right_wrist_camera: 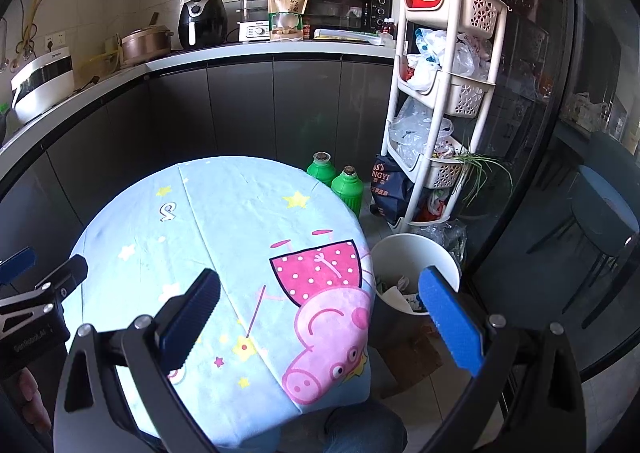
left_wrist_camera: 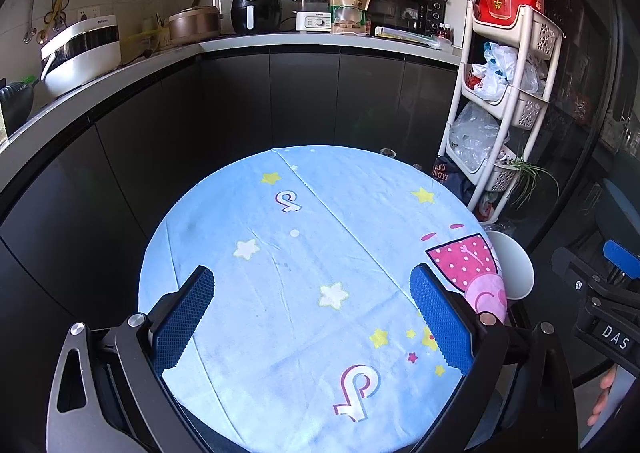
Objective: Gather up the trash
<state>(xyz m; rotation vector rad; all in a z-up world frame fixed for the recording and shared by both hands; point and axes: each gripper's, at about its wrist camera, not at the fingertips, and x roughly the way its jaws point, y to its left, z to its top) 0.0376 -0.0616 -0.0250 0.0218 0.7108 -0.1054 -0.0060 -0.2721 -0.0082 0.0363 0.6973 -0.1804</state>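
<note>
A round table under a light blue cartoon cloth (left_wrist_camera: 280, 253) (right_wrist_camera: 208, 221) fills both views; I see no loose trash on it. My left gripper (left_wrist_camera: 312, 317) hovers open over the cloth's near half, nothing between its blue pads. My right gripper (right_wrist_camera: 320, 317) is open too, held over the table's right edge, its right pad above a white bin (right_wrist_camera: 416, 253) on the floor. Crumpled paper and wrappers (right_wrist_camera: 400, 289) lie inside that bin. The bin's rim (left_wrist_camera: 516, 265) peeks out at the table's right in the left wrist view.
Two green bottles (right_wrist_camera: 340, 177) stand on the floor behind the table. A white tiered rack (right_wrist_camera: 440, 93) with plastic bags stands right, beside a dark glass door. Dark cabinets and a counter (left_wrist_camera: 280, 41) with appliances run behind. A person's hand (left_wrist_camera: 602, 401) holds the other gripper.
</note>
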